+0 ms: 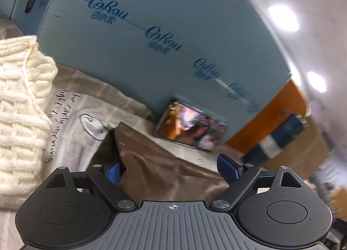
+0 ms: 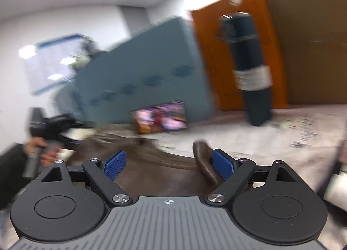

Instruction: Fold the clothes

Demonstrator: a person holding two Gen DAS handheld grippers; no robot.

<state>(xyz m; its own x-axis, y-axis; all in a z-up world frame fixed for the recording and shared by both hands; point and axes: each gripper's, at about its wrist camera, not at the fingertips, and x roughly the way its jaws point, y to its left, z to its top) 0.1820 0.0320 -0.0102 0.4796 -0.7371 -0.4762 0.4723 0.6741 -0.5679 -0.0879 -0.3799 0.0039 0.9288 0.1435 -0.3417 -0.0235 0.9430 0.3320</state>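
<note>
Glossy brown satin fabric (image 1: 156, 169) is seen spread between the widely parted blue-padded fingers of the left gripper (image 1: 171, 168), a raised corner beside the left pad; nothing is clamped. Only this view records a cream cable-knit sweater (image 1: 19, 107) on the printed beige bedsheet (image 1: 71, 107). From the right wrist, the right gripper (image 2: 169, 164) is likewise spread wide over the same cloth (image 2: 160, 174), a rolled edge against its right pad. Blurred bare sheet (image 2: 271, 133) lies beyond, bounded by a blue-grey printed carton (image 2: 143, 72).
</note>
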